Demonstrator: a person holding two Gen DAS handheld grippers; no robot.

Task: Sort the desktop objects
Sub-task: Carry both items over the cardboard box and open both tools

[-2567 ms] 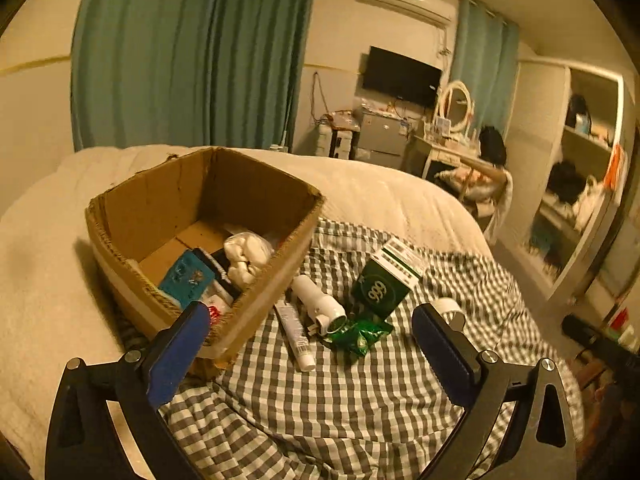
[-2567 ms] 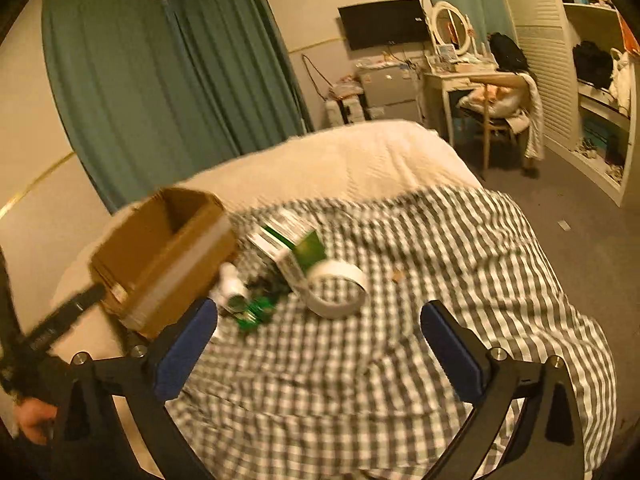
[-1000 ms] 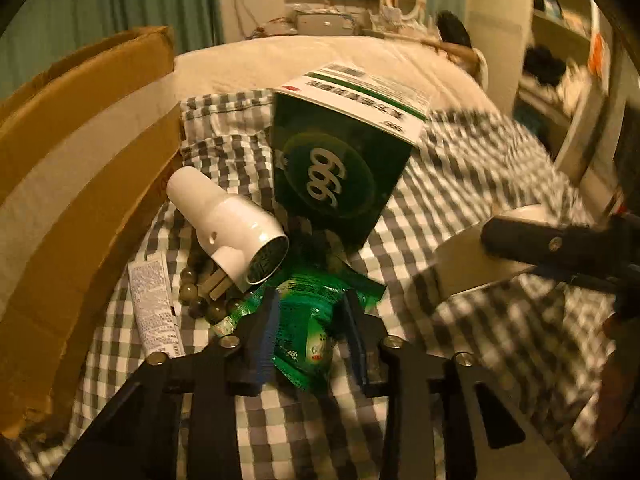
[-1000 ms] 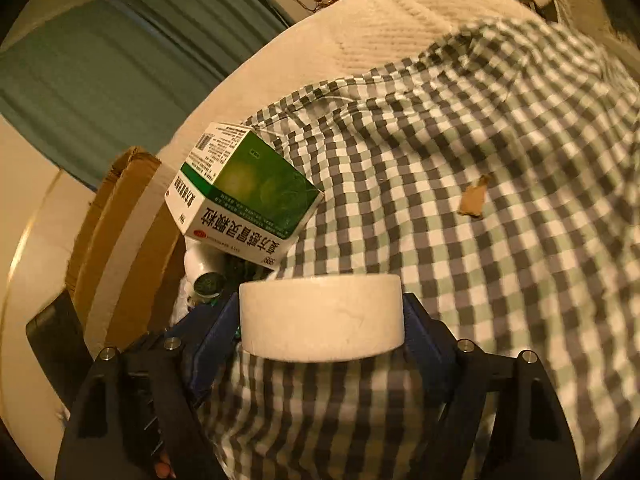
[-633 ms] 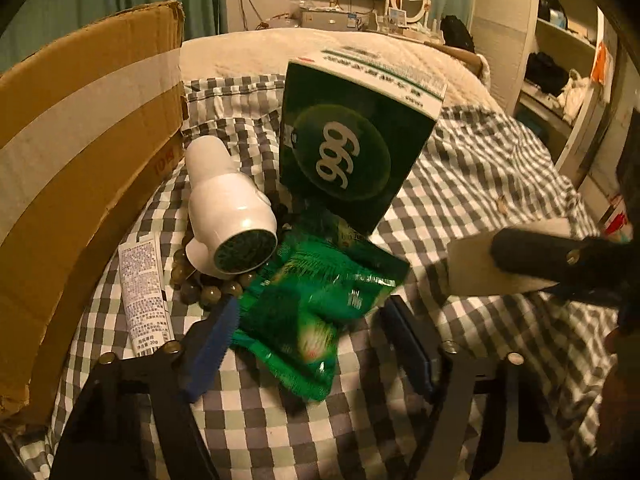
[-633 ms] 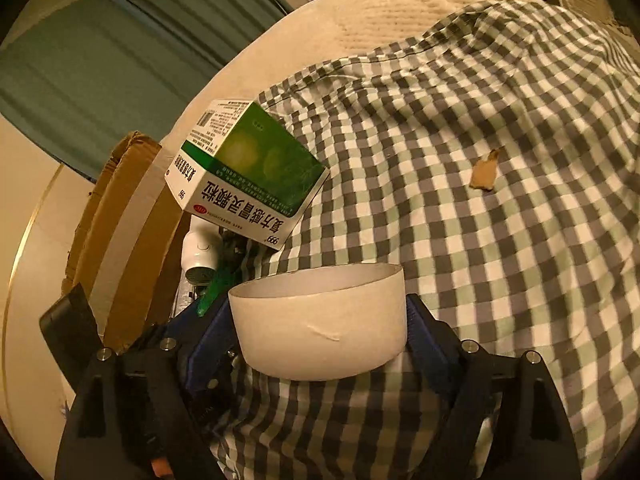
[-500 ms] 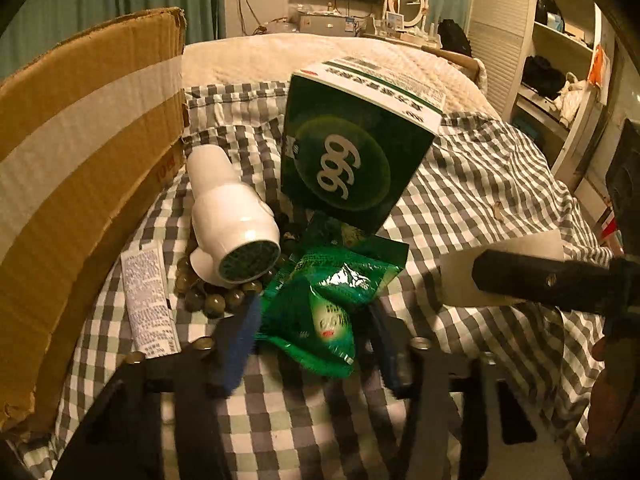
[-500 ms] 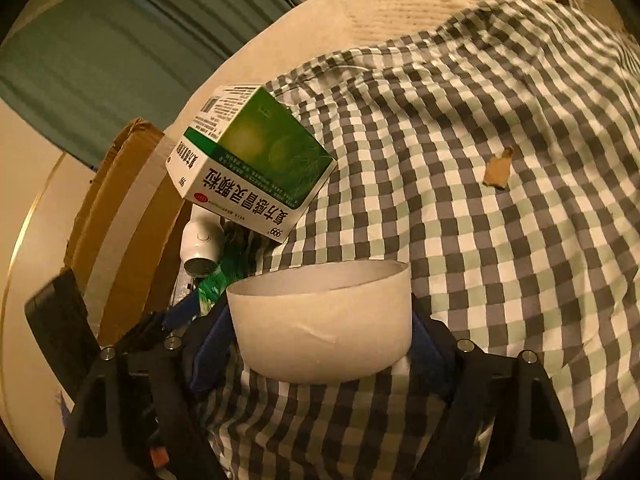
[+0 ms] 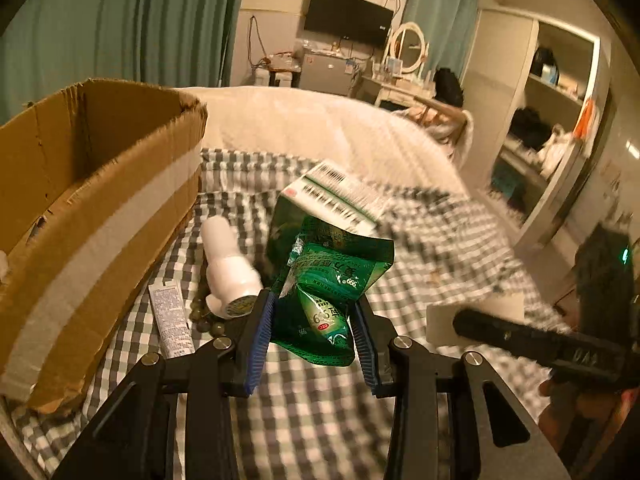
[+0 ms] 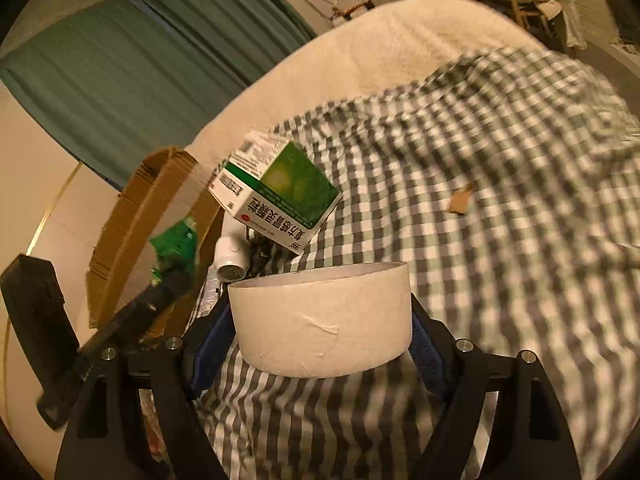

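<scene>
Grippers number two, each clamped on one thing: the left gripper (image 9: 314, 336) pinches a crinkly green foil sachet (image 9: 330, 288) between its blue-padded fingers, lifted clear of the checked cloth (image 9: 320, 412), and the right gripper (image 10: 322, 340) squeezes a broad white tape roll (image 10: 322, 320) across its width, a torn tape end showing on the smooth outer band. One open cardboard box (image 9: 96, 208), corrugated and ragged at the rim with a pale tape stripe along its side, sits at the left on the cloth; its contents are hidden behind the near wall. Beside it lie one white plastic bottle (image 9: 230, 272) on its side, one flat white tube (image 9: 170, 320) with print too small to read, and one string of dark round beads (image 9: 206, 314), partly covered by the bottle. One green-and-white medicine carton (image 10: 276, 196) stands tilted behind the sachet, motion-blurred in the left view. One small brown cardboard scrap (image 10: 460, 200) lies apart on the cloth.
</scene>
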